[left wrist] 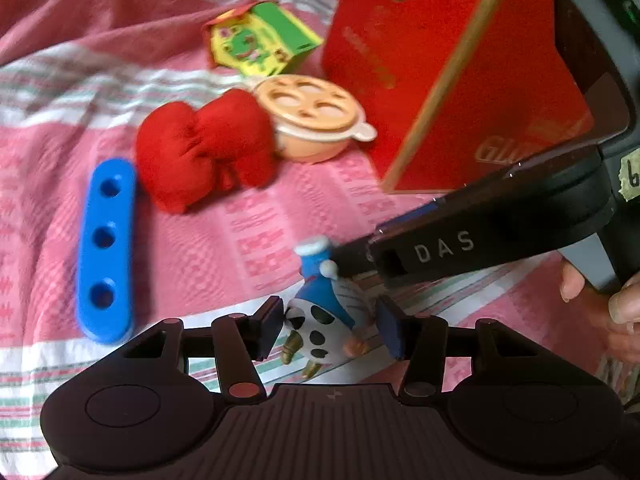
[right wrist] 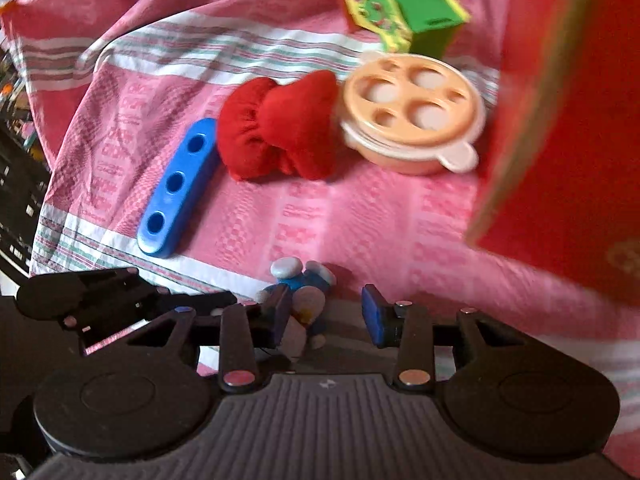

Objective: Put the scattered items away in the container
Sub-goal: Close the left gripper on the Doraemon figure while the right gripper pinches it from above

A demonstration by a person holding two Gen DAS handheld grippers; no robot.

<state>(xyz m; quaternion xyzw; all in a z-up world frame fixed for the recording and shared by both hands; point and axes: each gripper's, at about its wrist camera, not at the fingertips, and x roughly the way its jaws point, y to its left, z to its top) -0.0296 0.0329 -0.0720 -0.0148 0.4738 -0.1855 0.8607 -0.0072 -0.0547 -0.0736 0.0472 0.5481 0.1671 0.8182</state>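
On the pink cloth (left wrist: pixel 248 216), just in front of the red container (left wrist: pixel 452 80), I see the blue figurine (left wrist: pixel 320 312) lying between my left gripper (left wrist: pixel 330 326) pads, jaws parted, no grip; my right gripper (right wrist: pixel 326 314) stands released over it too

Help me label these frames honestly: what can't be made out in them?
- Red cardboard box: its inside is hidden by its own walls in the left wrist view; the right wrist view crops it.
- Small blue-and-white toy figurine: lower part hidden behind the left claw; blurred in the right wrist view.
- Gold lettering on the box: blurred, partly covered by the right claw's arm.
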